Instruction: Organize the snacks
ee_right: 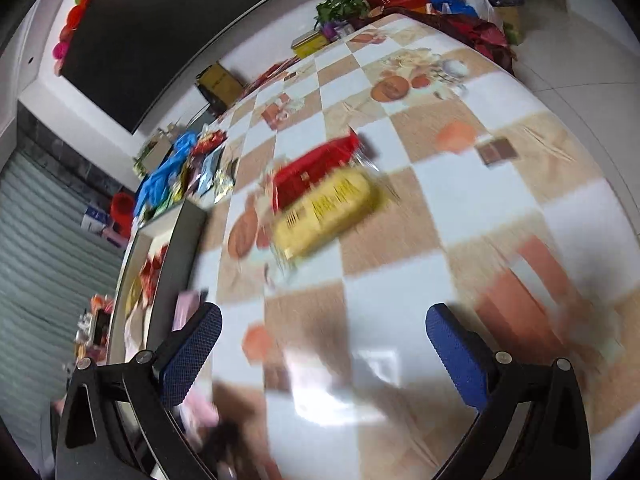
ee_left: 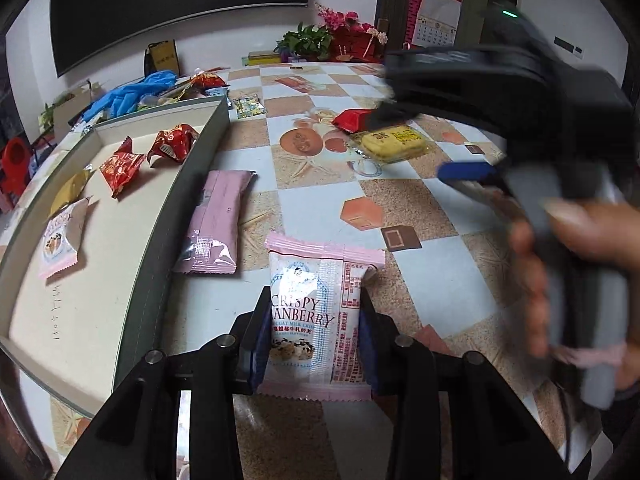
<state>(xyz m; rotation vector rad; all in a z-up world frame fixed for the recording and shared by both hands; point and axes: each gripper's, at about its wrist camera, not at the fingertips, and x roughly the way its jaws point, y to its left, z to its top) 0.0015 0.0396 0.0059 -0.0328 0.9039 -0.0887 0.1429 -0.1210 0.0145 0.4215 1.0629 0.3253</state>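
Note:
A pink-edged "Crispy Cranberry" packet [ee_left: 320, 272] lies on the checked tablecloth with my left gripper [ee_left: 316, 320] shut on its lower half, a pad against each side. To the left stands a shallow grey box [ee_left: 168, 216] holding two red-wrapped sweets [ee_left: 172, 144], a gold packet and a second cranberry packet [ee_left: 64, 236]. My right gripper [ee_right: 324, 344] is open over bare cloth with nothing between its blue pads [ee_right: 192, 344]. Ahead of it, blurred, lie a yellow packet [ee_right: 332, 208] and a red packet [ee_right: 312, 168].
A plain pink packet [ee_left: 218, 220] lies against the box's outer wall. A person's hand [ee_left: 580, 260] holds the right gripper at the right edge. Blue gloves [ee_left: 136, 92] and loose wrappers pile up behind the box; flowers and gift boxes [ee_left: 352, 40] line the far table edge.

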